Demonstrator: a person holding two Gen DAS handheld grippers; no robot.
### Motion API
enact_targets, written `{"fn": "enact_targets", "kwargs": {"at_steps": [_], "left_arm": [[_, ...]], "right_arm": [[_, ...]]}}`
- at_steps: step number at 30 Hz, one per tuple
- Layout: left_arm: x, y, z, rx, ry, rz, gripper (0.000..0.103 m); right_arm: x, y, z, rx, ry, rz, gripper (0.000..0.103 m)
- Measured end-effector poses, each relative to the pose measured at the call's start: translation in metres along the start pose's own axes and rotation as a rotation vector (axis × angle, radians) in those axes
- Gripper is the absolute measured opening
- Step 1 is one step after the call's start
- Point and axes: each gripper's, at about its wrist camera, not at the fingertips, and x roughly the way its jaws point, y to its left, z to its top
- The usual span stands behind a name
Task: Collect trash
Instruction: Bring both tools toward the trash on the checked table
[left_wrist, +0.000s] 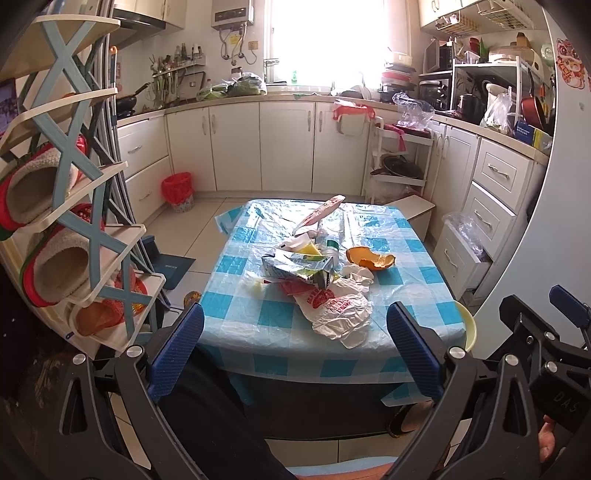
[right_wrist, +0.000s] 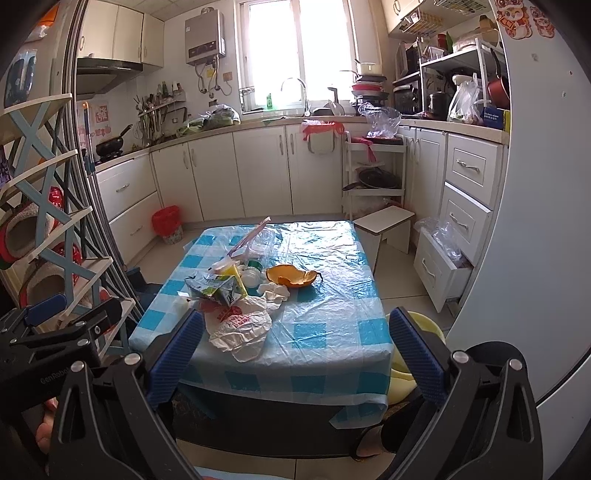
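Observation:
A low table with a blue checked cloth (left_wrist: 417, 295) (right_wrist: 332, 332) holds a pile of trash. In the pile lie a crushed drink carton (left_wrist: 295, 266) (right_wrist: 214, 288), a crumpled white wrapper with red print (left_wrist: 340, 314) (right_wrist: 240, 328), an orange peel (left_wrist: 371, 258) (right_wrist: 291, 277), white tissue (left_wrist: 356, 273) (right_wrist: 275, 291) and a long pink-edged packet (left_wrist: 319, 214) (right_wrist: 247, 236). My left gripper (left_wrist: 295, 347) is open and empty before the table's near edge. My right gripper (right_wrist: 295, 354) is open and empty, also short of the table.
A red-lined trash bin (left_wrist: 178, 192) (right_wrist: 168, 223) stands on the floor at the far left by the cabinets. A slipper rack (left_wrist: 74, 221) stands at the left. A white stool (right_wrist: 386, 225) and an open drawer (right_wrist: 439, 269) are at the right. A yellow bowl (right_wrist: 424, 321) sits by the table's right corner.

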Motion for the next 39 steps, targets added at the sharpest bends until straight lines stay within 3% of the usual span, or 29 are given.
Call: {"fn": "enact_targets", "kwargs": {"at_steps": [39], "left_arm": [[0.017, 0.016, -0.003, -0.039, 0.036, 0.050, 0.095]], "right_arm": [[0.014, 0.014, -0.006, -0.023, 0.034, 0.040, 0.097]]}}
